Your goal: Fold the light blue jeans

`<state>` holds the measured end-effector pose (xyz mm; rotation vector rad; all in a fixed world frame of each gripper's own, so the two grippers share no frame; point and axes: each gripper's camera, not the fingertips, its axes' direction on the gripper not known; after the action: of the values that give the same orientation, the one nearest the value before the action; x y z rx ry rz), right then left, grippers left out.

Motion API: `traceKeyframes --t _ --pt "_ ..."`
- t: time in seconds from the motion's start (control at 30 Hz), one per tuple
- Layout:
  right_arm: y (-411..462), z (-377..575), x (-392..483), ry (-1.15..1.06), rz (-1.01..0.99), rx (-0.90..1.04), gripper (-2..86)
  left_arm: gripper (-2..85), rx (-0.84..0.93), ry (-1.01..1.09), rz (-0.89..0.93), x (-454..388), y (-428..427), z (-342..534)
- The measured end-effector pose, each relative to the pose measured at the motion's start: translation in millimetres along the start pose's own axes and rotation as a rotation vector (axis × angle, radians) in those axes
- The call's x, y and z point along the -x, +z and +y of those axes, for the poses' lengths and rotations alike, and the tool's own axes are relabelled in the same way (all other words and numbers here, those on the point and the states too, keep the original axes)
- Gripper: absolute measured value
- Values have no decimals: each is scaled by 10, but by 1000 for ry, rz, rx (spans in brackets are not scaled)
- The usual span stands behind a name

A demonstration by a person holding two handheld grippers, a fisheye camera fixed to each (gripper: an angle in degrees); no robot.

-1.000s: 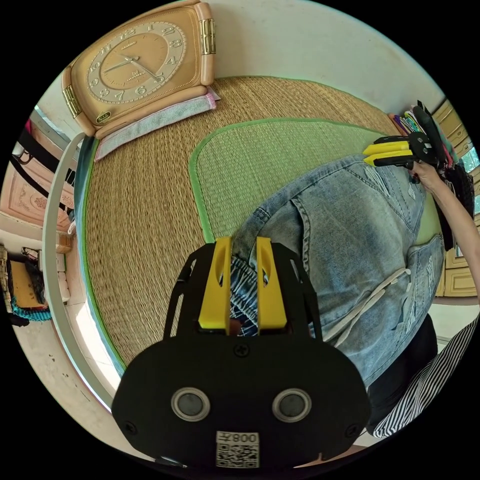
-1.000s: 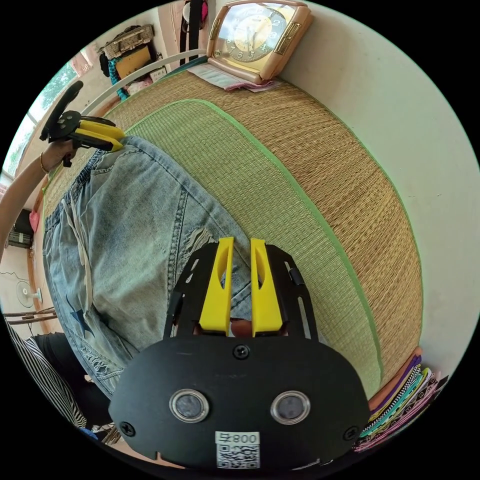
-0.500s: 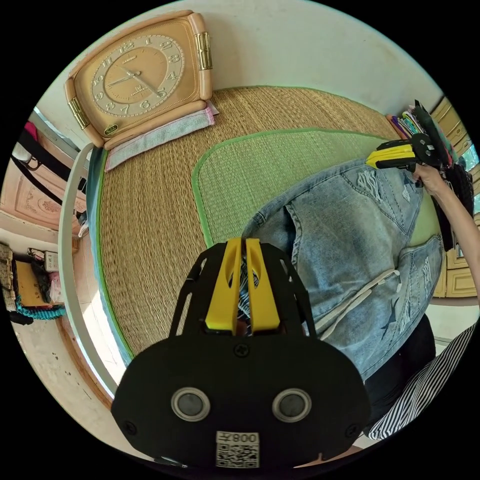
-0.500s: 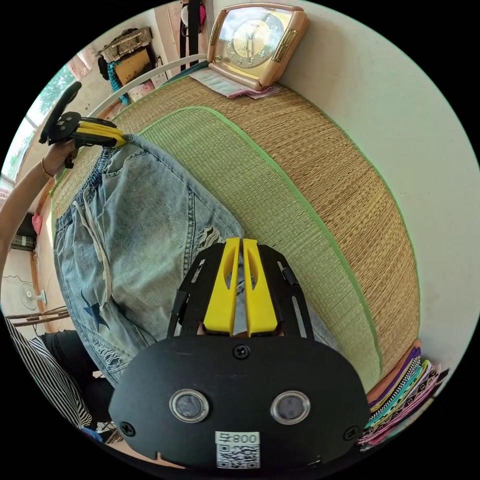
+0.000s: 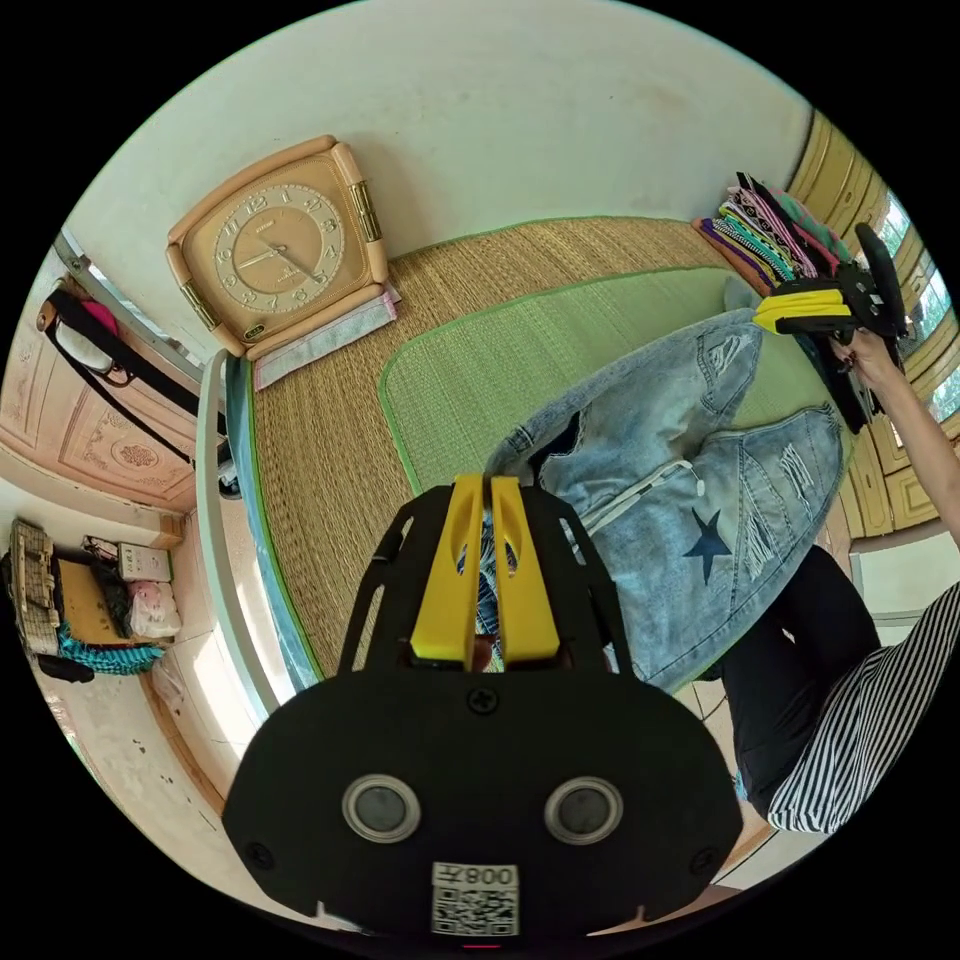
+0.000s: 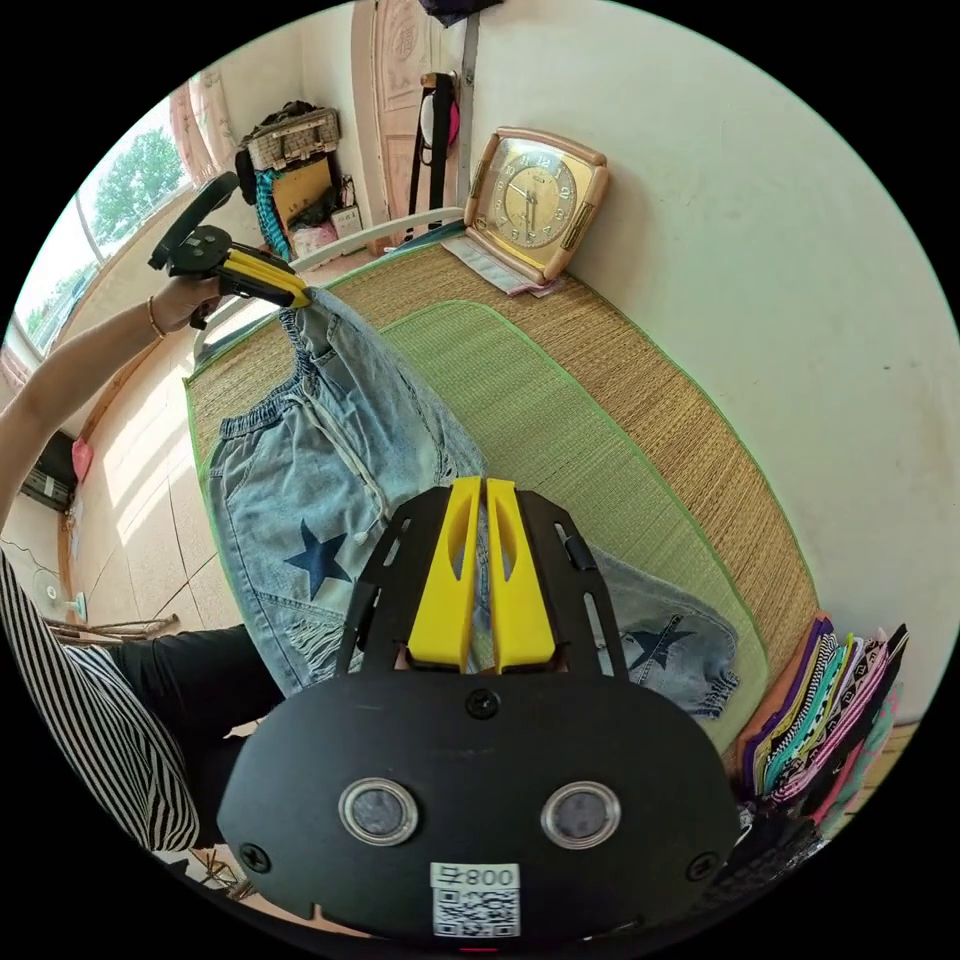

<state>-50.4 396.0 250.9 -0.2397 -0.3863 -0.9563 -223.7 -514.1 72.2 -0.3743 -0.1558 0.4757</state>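
lifting one long edge of the light blue jeans (image 6: 330, 480) off the mat (image 6: 560, 420): my left gripper (image 5: 484, 530) and right gripper (image 6: 478, 535) both clenched on denim; fold barely begun, i judge.

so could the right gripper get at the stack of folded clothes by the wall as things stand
Probably not yet: the right gripper is shut on the light blue jeans. The stack of folded clothes lies close, nothing between, but the jaws are occupied.

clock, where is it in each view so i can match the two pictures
Left gripper view: the clock sits upper left, leaning on the wall at the mat's end.
Right gripper view: the clock sits top centre, against the same wall.
Shared landmark: the green mat under the jeans.
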Motion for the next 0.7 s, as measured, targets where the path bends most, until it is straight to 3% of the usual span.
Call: traceKeyframes --t 0.3,0.7 --pt "-199 697 1024 -110 -6 37 3 10 33 95 30 -528 -24 961" --pt "638 1152 1715 -155 -104 237 5 9 238 185 20 -962 736 1778"
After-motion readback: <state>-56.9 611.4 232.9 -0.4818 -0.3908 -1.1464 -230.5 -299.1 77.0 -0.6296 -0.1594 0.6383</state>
